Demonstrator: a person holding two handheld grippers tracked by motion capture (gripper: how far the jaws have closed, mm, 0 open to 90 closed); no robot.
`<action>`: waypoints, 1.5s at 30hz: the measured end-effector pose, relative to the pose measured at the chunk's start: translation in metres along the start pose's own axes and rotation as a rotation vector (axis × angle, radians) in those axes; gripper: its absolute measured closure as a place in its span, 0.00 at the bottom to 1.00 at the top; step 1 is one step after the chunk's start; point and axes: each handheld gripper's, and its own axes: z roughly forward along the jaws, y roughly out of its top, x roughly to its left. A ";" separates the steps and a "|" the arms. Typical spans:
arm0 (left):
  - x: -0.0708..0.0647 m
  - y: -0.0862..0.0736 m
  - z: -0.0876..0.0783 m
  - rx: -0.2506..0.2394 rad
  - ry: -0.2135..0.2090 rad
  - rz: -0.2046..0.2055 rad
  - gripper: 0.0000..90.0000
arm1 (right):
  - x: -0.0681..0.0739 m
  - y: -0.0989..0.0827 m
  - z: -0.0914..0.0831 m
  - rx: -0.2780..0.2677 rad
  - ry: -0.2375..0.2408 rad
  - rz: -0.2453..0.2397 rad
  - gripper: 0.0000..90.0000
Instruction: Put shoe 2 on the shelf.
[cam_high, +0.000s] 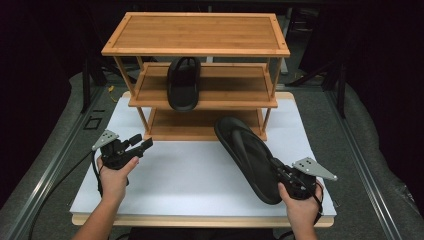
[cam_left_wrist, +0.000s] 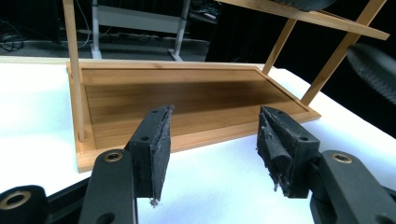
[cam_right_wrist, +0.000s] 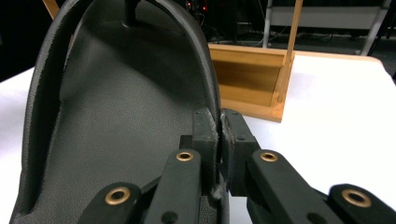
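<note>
Right claw (cam_right_wrist: 219, 154) pinches the sandal (cam_high: 250, 157) by its heel rim; light, flexible, likely droops. Left claw (cam_left_wrist: 212, 149) spread, empty.

No writing, label, brand, number or sign can be read anywhere here, not on the rack (cam_high: 195, 33), the sandals (cam_high: 250, 155) or the grippers (cam_high: 141, 143)
</note>
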 end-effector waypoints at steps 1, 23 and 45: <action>0.000 0.000 0.000 0.000 0.000 0.001 0.50 | 0.000 0.001 -0.001 -0.006 0.000 -0.001 0.95; 0.001 0.001 -0.002 -0.008 0.003 -0.003 0.50 | 0.005 0.024 -0.007 -0.093 0.014 0.005 0.95; 0.003 0.000 -0.003 -0.004 0.006 -0.007 0.50 | 0.002 0.061 0.004 -0.155 0.015 0.015 0.95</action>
